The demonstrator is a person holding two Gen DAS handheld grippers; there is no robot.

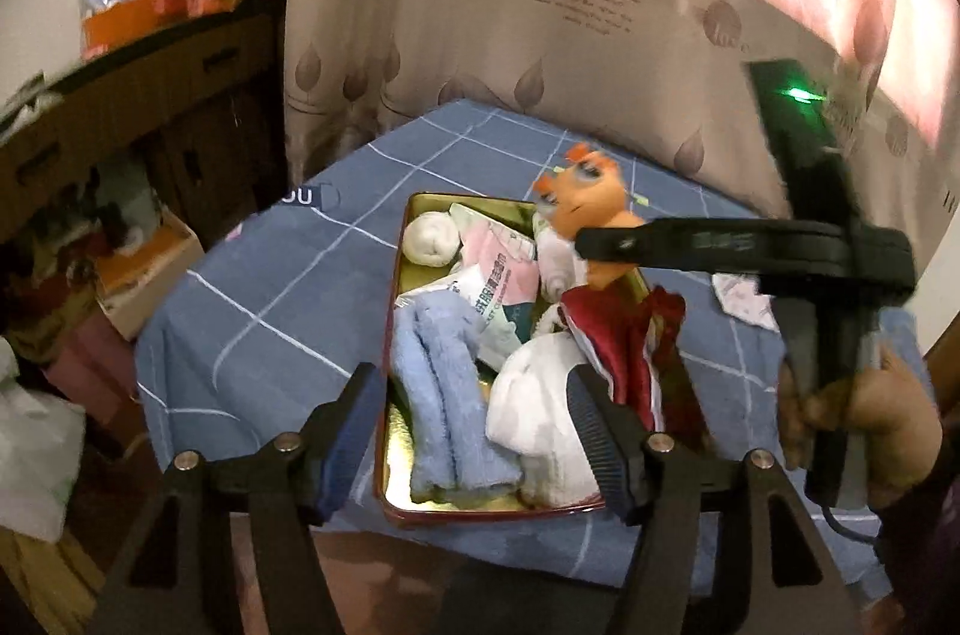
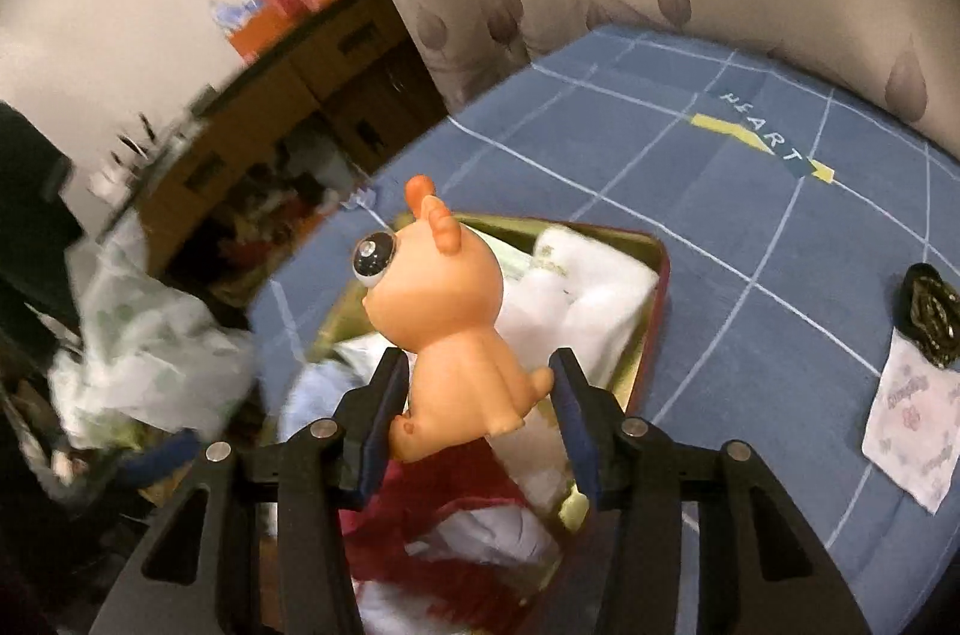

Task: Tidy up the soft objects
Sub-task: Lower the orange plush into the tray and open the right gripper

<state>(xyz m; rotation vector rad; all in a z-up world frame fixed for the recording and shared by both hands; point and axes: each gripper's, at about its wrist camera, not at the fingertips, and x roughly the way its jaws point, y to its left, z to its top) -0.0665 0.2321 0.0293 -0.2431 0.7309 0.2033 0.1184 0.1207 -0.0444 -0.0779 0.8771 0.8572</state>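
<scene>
Bed: one, blue grid cover, edges cut off.
Tin tray: one, holds blue towel; contents overlap.
Right hand-held gripper: closed on orange toy, above tray's 2 o'clock corner.
Left hand-held gripper: wide apart, holding nothing.

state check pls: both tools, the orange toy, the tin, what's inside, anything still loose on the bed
left tool: open, empty, over tin
right tool: around orange toy, contact unclear
orange toy: upright, above tin
tin: lidless, nearly full
blue towel: folded, in tin
white roll: rolled, in tin
tissue packet: flat on bedsheet, outside tin
</scene>
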